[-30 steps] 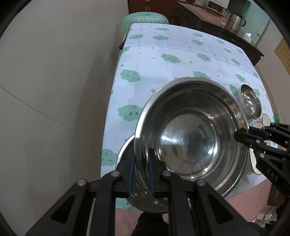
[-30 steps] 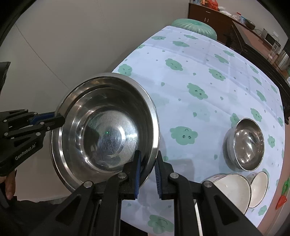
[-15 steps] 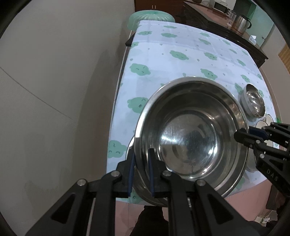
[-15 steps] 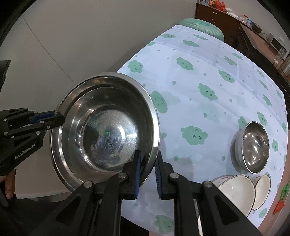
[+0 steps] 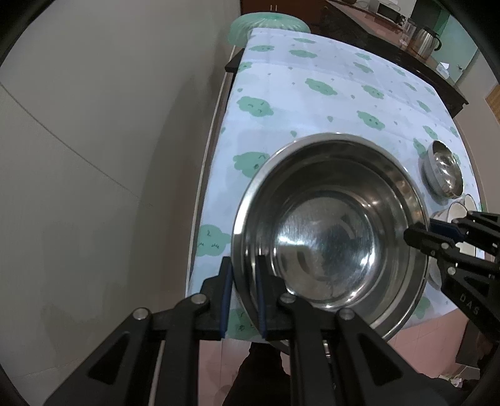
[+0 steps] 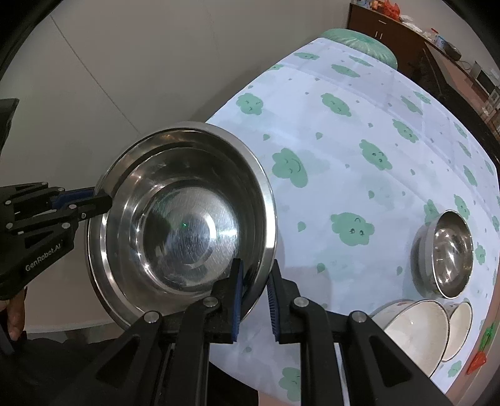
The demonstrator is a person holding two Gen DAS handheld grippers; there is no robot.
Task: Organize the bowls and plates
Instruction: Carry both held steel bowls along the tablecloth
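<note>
A large steel bowl (image 5: 328,231) is held in the air over the table's near left corner; a second steel rim seems to nest under it. My left gripper (image 5: 242,281) is shut on its left rim. My right gripper (image 6: 253,281) is shut on the opposite rim and shows at the right of the left wrist view (image 5: 415,234). The bowl also fills the left of the right wrist view (image 6: 184,231), with the left gripper (image 6: 100,200) on its far rim. A small steel bowl (image 6: 450,253) stands on the table, with two white bowls (image 6: 415,331) in front of it.
The table (image 6: 343,125) has a white cloth with green clouds. A grey wall lies to the left. A green stool (image 5: 268,25) stands at the far end. A dark sideboard with a kettle (image 5: 422,37) runs along the right. An orange carrot-shaped item (image 6: 481,359) lies at the table's right edge.
The large bowl, held by both grippers, has risen and drawn back toward the near table edge; the table looks farther below. Both grips are unchanged.
</note>
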